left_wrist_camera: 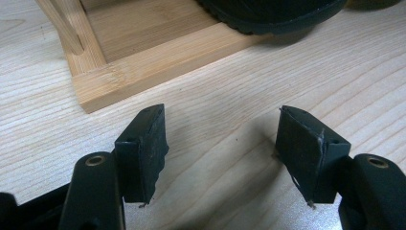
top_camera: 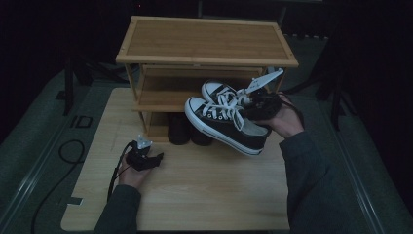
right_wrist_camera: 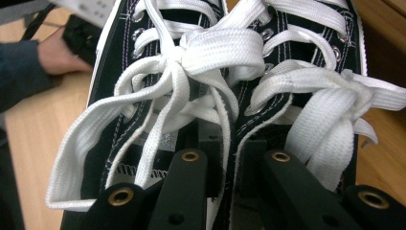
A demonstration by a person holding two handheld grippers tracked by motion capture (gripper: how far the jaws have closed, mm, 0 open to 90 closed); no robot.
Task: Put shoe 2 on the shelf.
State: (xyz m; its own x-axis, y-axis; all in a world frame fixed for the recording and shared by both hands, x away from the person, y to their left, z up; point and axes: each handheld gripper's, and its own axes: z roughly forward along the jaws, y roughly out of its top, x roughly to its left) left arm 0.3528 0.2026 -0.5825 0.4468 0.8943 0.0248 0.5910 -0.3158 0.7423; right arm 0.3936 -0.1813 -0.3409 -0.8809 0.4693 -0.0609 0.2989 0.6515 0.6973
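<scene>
Mid-carry: right gripper [top_camera: 257, 101], jaws clenched on inner collars of pair of sneakers [top_camera: 226, 122], holds them in air just in front of shoe rack [top_camera: 204, 46], above tabletop [top_camera: 195, 190]. We judge placing on middle shelf [top_camera: 160, 95] comes next: toes must clear top board. Left gripper [top_camera: 146, 158] rests near rack foot, jaws released, empty. Dark footwear [top_camera: 187, 129] on bottom shelf hard to identify; sneaker heels hidden behind hand.

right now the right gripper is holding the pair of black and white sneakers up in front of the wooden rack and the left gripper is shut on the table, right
Not quite. The left gripper is open: the left gripper view shows its jaws standing wide apart over the bare table with nothing between them. The rest holds: the right gripper holds the pair of sneakers lifted in front of the wooden rack.
</scene>
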